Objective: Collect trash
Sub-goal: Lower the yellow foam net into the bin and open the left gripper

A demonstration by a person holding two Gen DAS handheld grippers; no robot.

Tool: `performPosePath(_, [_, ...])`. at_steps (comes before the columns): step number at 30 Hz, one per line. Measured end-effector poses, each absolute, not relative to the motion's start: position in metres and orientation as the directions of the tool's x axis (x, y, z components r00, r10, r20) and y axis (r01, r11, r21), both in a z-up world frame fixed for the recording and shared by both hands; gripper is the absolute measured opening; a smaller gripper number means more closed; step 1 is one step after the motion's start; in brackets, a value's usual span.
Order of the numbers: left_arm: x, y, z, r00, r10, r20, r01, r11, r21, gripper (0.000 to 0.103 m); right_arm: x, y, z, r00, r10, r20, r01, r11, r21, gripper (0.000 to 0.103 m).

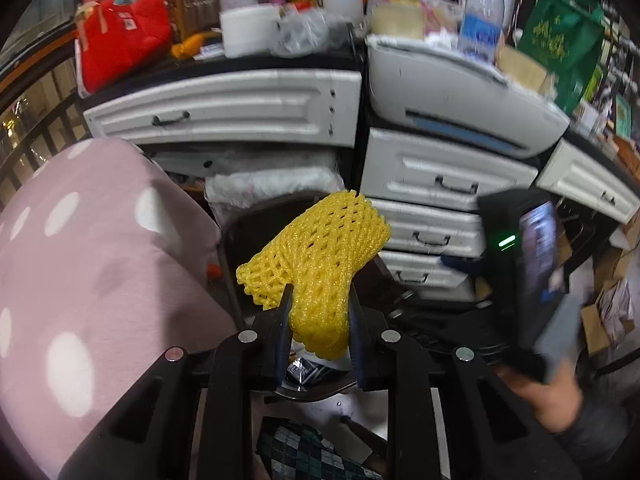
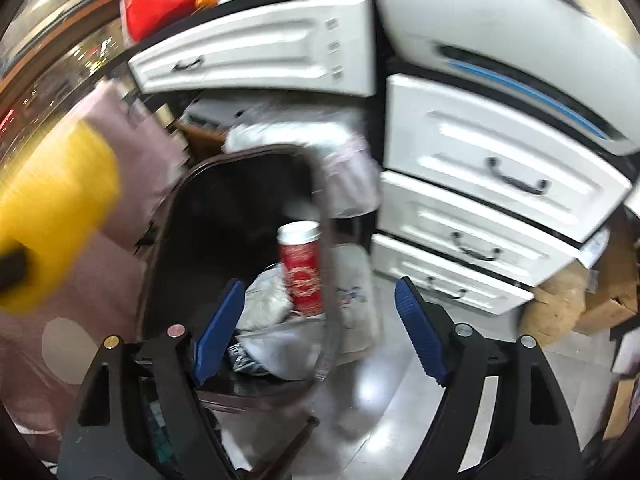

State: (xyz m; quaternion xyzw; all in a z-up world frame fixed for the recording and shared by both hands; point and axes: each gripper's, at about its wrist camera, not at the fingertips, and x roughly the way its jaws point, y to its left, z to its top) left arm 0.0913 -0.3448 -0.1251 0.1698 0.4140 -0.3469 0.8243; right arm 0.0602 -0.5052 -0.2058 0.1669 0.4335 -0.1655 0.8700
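My left gripper (image 1: 320, 300) is shut on a yellow foam net sleeve (image 1: 316, 256) and holds it above a dark trash bin (image 1: 240, 236). The sleeve also shows as a yellow blur at the left of the right wrist view (image 2: 52, 216). My right gripper (image 2: 320, 292) is open and empty above the same bin (image 2: 256, 160). Inside the bin stand a red can (image 2: 304, 272) and crumpled white wrappers (image 2: 268, 300). The right gripper's body shows at the right of the left wrist view (image 1: 524, 268).
White drawers (image 2: 496, 184) stand behind and right of the bin. A pink polka-dot cushion (image 1: 88, 248) lies to the left. A printer (image 1: 460, 96) sits on the drawers. Cardboard and bags (image 2: 592, 300) lie on the shiny floor at right.
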Motion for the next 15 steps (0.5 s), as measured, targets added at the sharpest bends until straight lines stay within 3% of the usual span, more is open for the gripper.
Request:
performPosePath(10, [0.110,-0.384,-0.198,0.359,-0.306,-0.882,0.717,0.696,0.051,0.030,0.006,-0.531,-0.190,0.583,-0.205,-0.786,0.518,0.840,0.165,0.080])
performPosePath(12, [0.113,-0.385,-0.205,0.355,-0.291,-0.888,0.713,0.699,0.056,0.044,0.002,-0.532,-0.188,0.586,-0.210,-0.782,0.521,0.837,0.165,0.080])
performPosePath(14, [0.114,-0.386,-0.206,0.352,-0.299,-0.887,0.710,0.703,0.045,0.076,-0.001,-0.531,-0.184,0.592,-0.221,-0.775,0.524,0.836,0.162,0.080])
performPosePath(15, [0.114,-0.385,-0.205,0.351,-0.313,-0.882,0.709,0.705,0.032,0.082,-0.003,-0.531,-0.182,0.593,-0.228,-0.772,0.526,0.836,0.157,0.080])
